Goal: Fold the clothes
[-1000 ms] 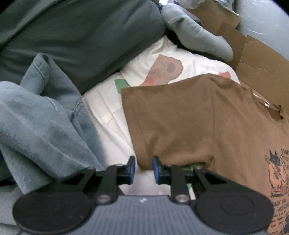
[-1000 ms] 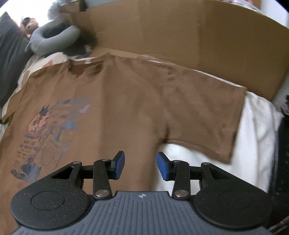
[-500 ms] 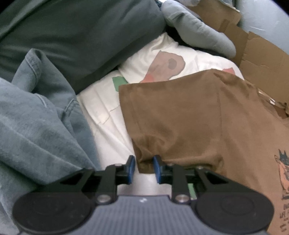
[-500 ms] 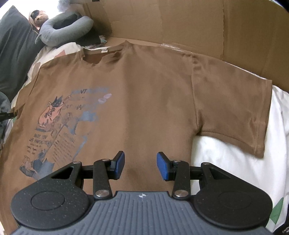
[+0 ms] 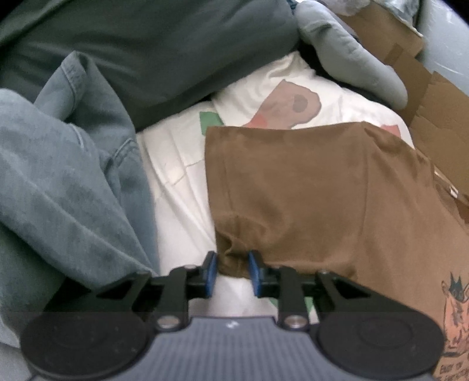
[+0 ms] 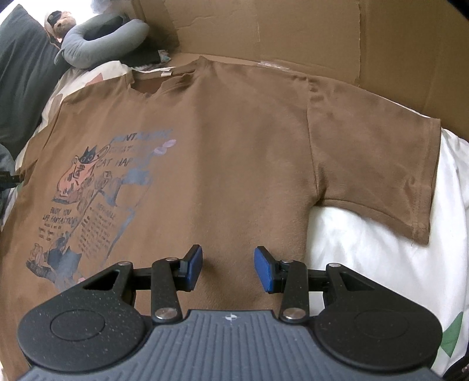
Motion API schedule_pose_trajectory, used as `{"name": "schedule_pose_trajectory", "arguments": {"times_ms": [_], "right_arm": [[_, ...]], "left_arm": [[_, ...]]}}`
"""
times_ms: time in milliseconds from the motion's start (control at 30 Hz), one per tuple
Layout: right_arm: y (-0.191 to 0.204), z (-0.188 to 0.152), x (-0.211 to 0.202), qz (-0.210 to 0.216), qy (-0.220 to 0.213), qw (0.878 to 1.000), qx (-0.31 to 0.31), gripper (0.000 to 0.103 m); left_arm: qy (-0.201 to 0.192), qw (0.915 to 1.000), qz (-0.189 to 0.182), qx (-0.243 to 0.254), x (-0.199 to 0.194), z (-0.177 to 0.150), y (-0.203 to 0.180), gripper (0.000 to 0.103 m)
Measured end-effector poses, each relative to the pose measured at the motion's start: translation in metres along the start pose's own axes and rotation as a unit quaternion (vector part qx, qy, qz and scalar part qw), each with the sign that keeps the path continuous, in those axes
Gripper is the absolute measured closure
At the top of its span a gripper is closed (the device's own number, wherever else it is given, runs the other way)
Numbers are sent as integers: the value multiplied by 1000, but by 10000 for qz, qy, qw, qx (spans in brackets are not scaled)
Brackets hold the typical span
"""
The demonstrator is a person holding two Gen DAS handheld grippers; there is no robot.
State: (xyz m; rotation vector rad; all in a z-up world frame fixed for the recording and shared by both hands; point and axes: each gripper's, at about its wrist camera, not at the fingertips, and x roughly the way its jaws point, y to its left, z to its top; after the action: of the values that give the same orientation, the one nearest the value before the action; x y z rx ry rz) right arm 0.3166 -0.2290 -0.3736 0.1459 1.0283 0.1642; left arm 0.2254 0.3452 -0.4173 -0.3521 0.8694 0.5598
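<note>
From the left wrist camera I lose the brown T-shirt (image 5: 307,190) past the right edge, with its printed graphic (image 5: 454,322) cut in half and its small text too blurred to read. My left gripper (image 5: 231,271) hides the corner of sleeve cloth between its closing jaws, so I cannot see the hem's end there. The denim garment (image 5: 64,181) runs off the left edge. From the right wrist camera, my right gripper (image 6: 228,268) body covers the shirt's lower part and hem. The fine print under the cat drawing (image 6: 88,164) is too small to read. A small figure (image 6: 55,20) at the top left is partly cut off.
</note>
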Motion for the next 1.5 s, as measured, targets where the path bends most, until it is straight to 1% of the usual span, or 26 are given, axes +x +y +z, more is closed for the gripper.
{"name": "schedule_pose_trajectory", "arguments": {"times_ms": [67,100,200,300,367,433,633,767,833,933,1000,1133,1200,1233,1333,1500], "right_arm": [[-1,-1,1,3,10,10000,11,57],[-1,-1,1,7,18,10000,18,57],[-2,-3,4,15,64,10000,13,57],[-3,-5,7,3,102,9999,-45,57],[-3,-6,9,3,109,9999,-63,57],[-3,-6,10,-13,125,9999,-95,57],[-2,-7,9,-21,123,9998,-178,57],[-3,-8,9,-13,123,9997,-193,57],[-3,-8,9,-15,123,9997,-186,57],[-2,-8,9,-14,128,9997,-191,57],[-3,-8,9,-7,129,9997,-196,57],[-3,-8,10,-3,121,9998,-180,56],[-3,-8,9,0,116,9998,-176,56],[-3,-8,9,5,115,9998,-188,56],[-4,-7,9,30,115,9998,-165,56],[-7,-4,3,40,45,10000,45,57]], "left_arm": [[41,9999,-21,147,0,1,-3,95],[37,9996,19,272,-2,3,-6,96],[-6,9985,151,530,-7,7,-10,97],[-168,9969,315,707,-15,12,-9,97],[-269,9957,419,778,-19,15,-7,97],[-290,9948,504,834,-18,17,-4,97],[-396,9932,510,964,-8,21,1,97],[-317,9930,564,988,-1,20,0,97],[-129,9933,581,994,4,15,1,96],[105,9928,620,1016,6,16,0,91],[223,9919,697,1040,3,19,-2,84],[205,9919,920,853,-14,24,-5,79],[150,9942,856,628,-24,28,-3,66],[135,9952,813,532,-28,31,-1,64],[35,9958,712,568,-35,39,-3,63],[-156,9975,375,579,-34,65,-6,62]]}}
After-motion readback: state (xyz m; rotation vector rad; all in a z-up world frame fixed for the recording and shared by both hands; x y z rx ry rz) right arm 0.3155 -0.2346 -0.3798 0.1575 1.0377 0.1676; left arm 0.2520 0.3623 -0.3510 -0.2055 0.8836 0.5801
